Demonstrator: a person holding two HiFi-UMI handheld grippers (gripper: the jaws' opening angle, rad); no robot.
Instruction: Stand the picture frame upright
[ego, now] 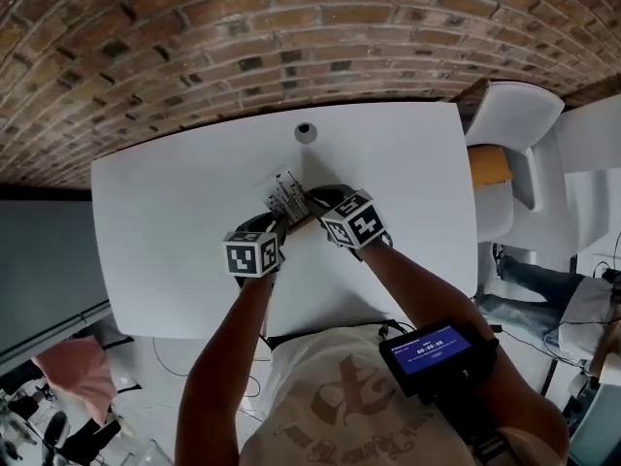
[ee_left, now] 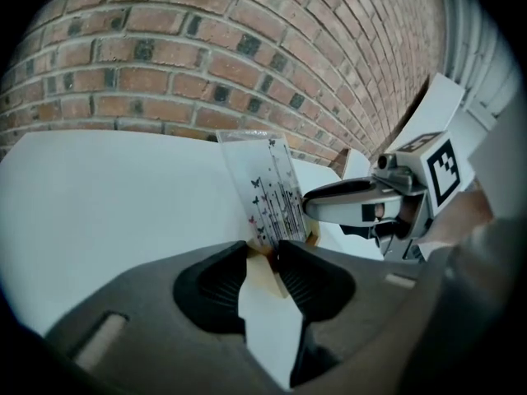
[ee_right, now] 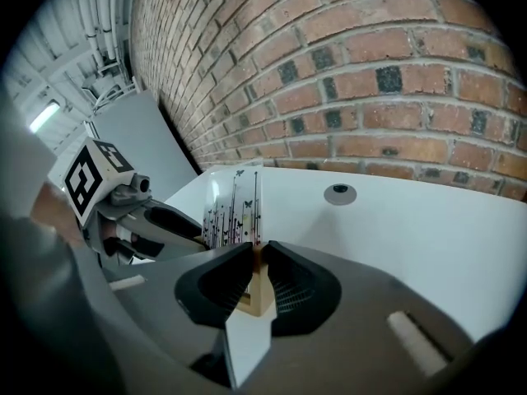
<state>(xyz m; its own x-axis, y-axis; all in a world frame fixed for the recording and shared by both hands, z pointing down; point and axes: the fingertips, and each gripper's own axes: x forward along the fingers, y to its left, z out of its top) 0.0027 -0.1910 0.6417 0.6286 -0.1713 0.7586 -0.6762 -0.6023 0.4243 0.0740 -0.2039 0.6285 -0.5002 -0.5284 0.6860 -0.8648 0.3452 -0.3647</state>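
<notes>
Picture frame (ego: 288, 198) sits mid-table, a bit toward the brick wall, and both grippers are on it at once.

Head view: the left gripper (ego: 279, 225) comes in at the frame's near-left corner and the right gripper (ego: 316, 203) at its right side. The white table (ego: 175, 221) around it is bare apart from a round grommet (ego: 306, 132) further back. I'd guess two grips are there so the frame can't twist while it's tipped up.

Left gripper view: jaws are narrow, clamped on the frame's pale wooden bottom edge, and the butterfly print rises above them, leaning.

Right gripper view: same deal, jaws pinched onto the wooden edge with the print standing up past them. Holding low leaves the top free to swing, I think. Whether the back stand is out, I can't tell.
</notes>
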